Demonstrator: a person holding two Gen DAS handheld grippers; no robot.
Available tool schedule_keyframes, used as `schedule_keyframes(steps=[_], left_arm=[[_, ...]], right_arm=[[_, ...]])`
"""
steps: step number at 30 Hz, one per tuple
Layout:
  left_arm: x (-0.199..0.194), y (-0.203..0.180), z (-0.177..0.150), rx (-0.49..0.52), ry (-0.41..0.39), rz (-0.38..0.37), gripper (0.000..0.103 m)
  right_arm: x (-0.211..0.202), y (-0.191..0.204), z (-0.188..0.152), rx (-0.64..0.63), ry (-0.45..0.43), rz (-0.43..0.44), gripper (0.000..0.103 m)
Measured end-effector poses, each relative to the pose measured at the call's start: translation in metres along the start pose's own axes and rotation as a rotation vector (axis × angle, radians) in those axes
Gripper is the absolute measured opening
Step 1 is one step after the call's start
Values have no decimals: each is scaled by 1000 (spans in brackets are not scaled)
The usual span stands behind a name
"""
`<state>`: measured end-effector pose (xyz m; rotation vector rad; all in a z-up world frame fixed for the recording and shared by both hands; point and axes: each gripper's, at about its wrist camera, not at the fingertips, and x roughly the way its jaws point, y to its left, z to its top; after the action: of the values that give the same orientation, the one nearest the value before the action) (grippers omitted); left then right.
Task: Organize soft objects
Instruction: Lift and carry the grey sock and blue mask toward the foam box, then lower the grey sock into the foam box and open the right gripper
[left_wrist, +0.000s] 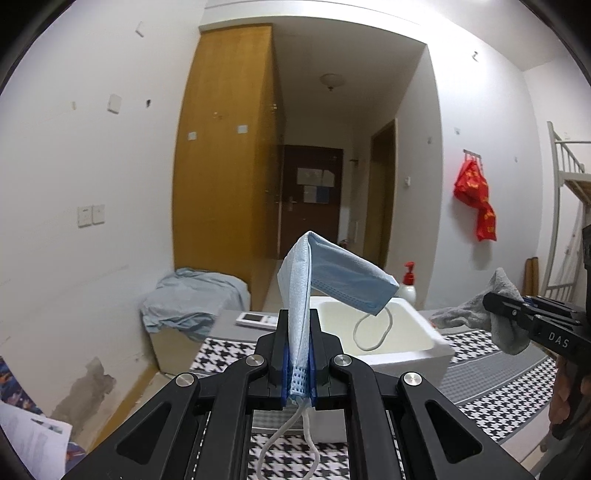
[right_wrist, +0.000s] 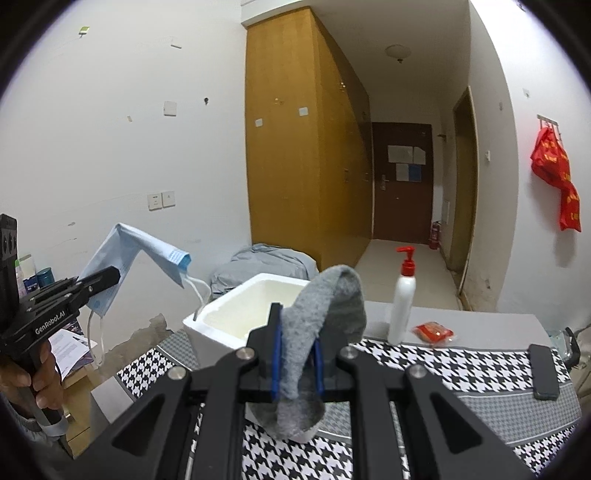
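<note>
Left hand-held gripper (left_wrist: 299, 354) clamps blue face mask (left_wrist: 332, 280) w/ limp top flopping ahead over white foam box (left_wrist: 417, 332); right hand-held gripper (right_wrist: 297, 365) pinches light, floppy grey sock (right_wrist: 325, 310) mid-length, so both prob. drape and need firm pinches.

blue face mask (left_wrist: 332, 275): folded over, aloft | grey sock (right_wrist: 325, 306): drooping, aloft

We held the left tool (left_wrist: 298, 345) clamped on the blue mask (left_wrist: 332, 280) and the right tool (right_wrist: 297, 363) clamped on the grey sock (right_wrist: 317, 317), both raised near the white box (right_wrist: 236, 317), side by side.
</note>
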<state>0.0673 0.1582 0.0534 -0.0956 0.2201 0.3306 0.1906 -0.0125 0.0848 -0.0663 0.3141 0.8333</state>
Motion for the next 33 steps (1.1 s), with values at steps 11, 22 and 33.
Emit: schedule_keyframes(steps=[11,22,33], left_arm=[[-3,22,-9,-30,21,55,8],[-4,35,-12,-49,33,101,8],[-8,43,-13,-55,36,136,8]], right_arm=[[28,18,10,-15,11,35,17],[54,30,13,-30,36,74,17],[83,35,15,-18,72,103,18]])
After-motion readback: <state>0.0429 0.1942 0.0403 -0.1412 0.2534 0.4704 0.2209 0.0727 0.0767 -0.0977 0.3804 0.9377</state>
